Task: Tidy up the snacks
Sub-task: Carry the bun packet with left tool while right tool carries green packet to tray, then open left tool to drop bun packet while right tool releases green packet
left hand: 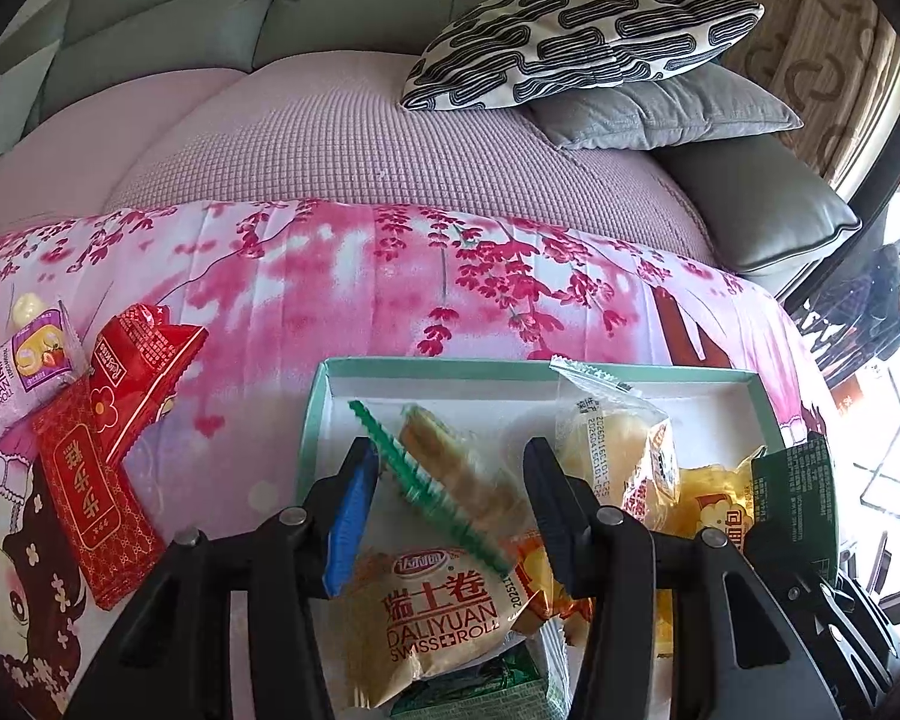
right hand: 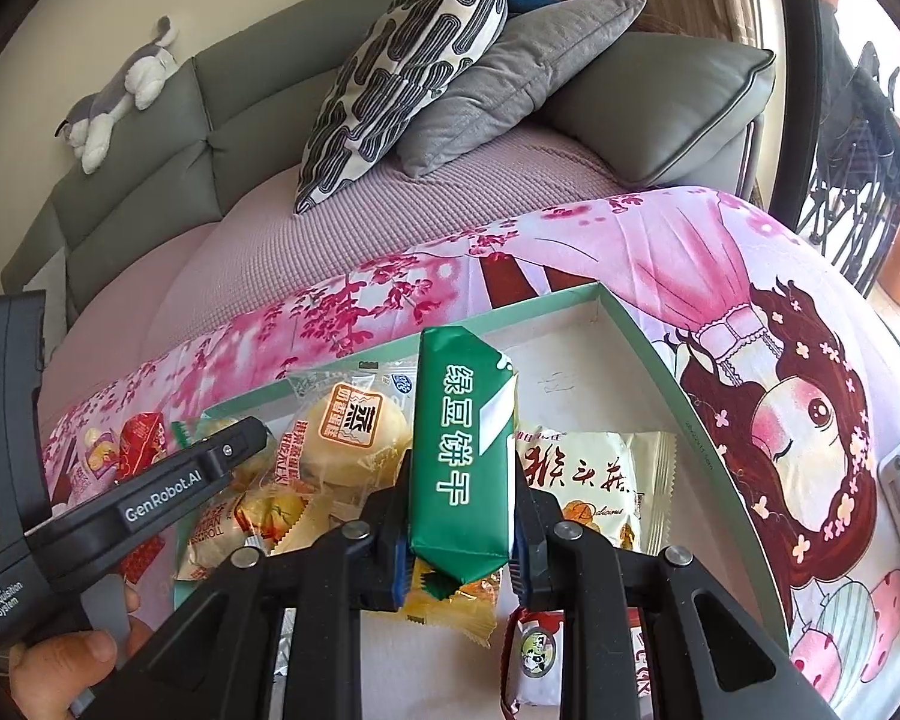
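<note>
Pinching the light, crinkly green biscuit pack (right hand: 462,456) mid-body, right gripper (right hand: 459,540) holds firm; left gripper (left hand: 444,504) spread.

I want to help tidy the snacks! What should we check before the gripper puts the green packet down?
1. Right gripper shut on the green packet: ok.
2. Packet over the tray: ok.
3. Bare tray floor at the far corner: ok.
4. Left gripper open: ok; whether it is clear of the blurred green-edged packet between its fingers: cannot tell.
5. Red packets outside the tray, not yet sorted: not ok.
</note>
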Demonstrator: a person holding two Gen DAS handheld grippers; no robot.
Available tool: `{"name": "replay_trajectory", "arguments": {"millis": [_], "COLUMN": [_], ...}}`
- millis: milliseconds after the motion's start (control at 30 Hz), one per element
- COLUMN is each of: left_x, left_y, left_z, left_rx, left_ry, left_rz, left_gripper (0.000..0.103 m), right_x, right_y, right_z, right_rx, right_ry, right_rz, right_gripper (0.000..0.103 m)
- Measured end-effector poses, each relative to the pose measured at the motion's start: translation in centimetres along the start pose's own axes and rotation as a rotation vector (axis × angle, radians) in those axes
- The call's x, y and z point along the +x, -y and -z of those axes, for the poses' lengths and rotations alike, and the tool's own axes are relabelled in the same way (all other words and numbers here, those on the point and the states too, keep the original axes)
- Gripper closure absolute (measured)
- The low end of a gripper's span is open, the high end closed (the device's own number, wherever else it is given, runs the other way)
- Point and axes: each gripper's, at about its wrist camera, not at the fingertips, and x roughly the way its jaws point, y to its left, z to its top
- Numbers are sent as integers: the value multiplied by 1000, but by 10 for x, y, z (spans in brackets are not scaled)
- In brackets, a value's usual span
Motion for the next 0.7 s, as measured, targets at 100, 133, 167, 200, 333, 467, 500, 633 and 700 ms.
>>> {"name": "replay_trajectory", "arguments": {"millis": [100, 133, 167, 200, 333, 467, 500, 633, 700], "left_x": [-2, -3, -5, -6, -18, -37, -41, -51, -53], "left_y": [-1, -1, -1, -1, -5, -13, -15, -27, -31], "left_z": [1, 2, 3, 3, 7, 14, 16, 23, 23], "left_rx": [0, 1, 1, 1, -3, -13, -14, -28, -39], "left_ry": [-7, -7, -8, -9, 6, 34, 41, 49, 52], "left_rz": [-1, 0, 0, 0, 4, 3, 5, 9, 10], "left_gripper": [51, 51, 50, 49, 46, 45, 45, 45, 45], "right_x": [0, 0, 0, 0, -1, -2, -2, -2, -3], "right_y": [0, 0, -1, -1, -4, -3, -3, -4, -5], "right_z": [0, 0, 0, 0, 0, 0, 0, 1, 1], "right_rx": [-1, -3, -5, -7, -17, -5, -4, -7, -8], "right_ry": [-4, -5, -5, -7, -12, -18, -19, -29, -28], "right_rz": [-1, -2, -3, -2, -14, -47, -49, -38, -36], "right_gripper": [77, 77, 77, 77, 77, 76, 76, 73, 61]}}
